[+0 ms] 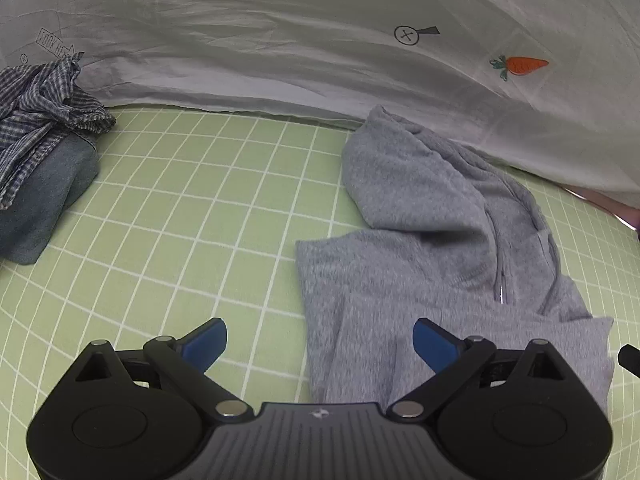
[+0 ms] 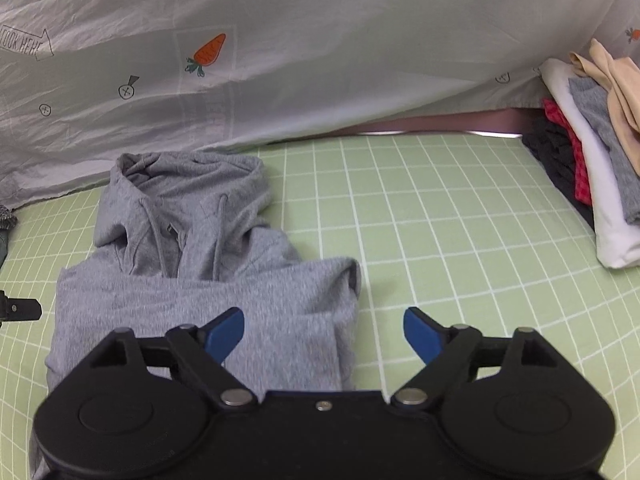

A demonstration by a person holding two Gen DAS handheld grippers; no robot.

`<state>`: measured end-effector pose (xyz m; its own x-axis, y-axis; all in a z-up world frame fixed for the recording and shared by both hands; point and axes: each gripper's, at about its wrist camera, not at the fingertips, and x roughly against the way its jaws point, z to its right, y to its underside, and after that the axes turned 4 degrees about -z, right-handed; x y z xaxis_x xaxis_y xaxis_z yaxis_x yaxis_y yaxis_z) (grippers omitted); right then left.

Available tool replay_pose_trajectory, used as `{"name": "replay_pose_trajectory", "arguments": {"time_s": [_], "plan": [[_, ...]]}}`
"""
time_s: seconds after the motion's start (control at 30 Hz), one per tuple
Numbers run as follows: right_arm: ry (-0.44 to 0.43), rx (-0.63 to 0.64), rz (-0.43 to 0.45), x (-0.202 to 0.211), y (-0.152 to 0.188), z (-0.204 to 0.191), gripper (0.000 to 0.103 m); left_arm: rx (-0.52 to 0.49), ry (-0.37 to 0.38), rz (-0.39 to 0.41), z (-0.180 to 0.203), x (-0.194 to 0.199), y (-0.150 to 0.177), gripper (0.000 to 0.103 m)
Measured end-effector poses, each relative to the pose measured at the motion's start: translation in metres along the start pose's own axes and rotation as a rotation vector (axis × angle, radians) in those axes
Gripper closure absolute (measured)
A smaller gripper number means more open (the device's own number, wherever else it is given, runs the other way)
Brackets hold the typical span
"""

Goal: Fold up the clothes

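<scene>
A grey hoodie (image 1: 432, 264) lies partly folded on the green checked sheet (image 1: 192, 216), hood toward the back. It also shows in the right wrist view (image 2: 208, 280). My left gripper (image 1: 320, 340) is open and empty above the hoodie's left edge. My right gripper (image 2: 324, 330) is open and empty above the hoodie's right edge. The tip of the left gripper shows at the left edge of the right wrist view (image 2: 20, 308).
A white printed sheet (image 1: 320, 40) hangs behind the bed. A crumpled checked shirt on a blue garment (image 1: 44, 152) lies at far left. A stack of folded clothes (image 2: 592, 160) sits at far right. Green checked sheet (image 2: 460, 220) lies between.
</scene>
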<state>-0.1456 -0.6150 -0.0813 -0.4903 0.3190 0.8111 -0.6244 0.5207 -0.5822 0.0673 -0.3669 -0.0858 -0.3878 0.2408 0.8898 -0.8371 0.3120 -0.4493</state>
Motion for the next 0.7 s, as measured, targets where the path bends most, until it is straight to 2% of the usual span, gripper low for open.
{"name": "replay_pose_trajectory", "arguments": {"time_s": [0.13,0.3,0.43,0.7], "plan": [[0.018,0.045,0.037,-0.019,-0.033,-0.006,0.004,0.023,0.009,0.012,0.006,-0.016,-0.035,0.004],[0.021,0.071,0.039,-0.057,-0.074,-0.008,0.003,0.045,0.028,0.029,0.013,-0.036,-0.077,0.004],[0.031,0.042,0.037,-0.092,-0.102,-0.006,0.002,0.089,0.071,0.036,0.013,-0.054,-0.104,0.004],[0.004,0.037,-0.007,-0.157,-0.129,-0.024,0.002,0.160,0.102,0.022,0.012,-0.103,-0.127,0.004]]}}
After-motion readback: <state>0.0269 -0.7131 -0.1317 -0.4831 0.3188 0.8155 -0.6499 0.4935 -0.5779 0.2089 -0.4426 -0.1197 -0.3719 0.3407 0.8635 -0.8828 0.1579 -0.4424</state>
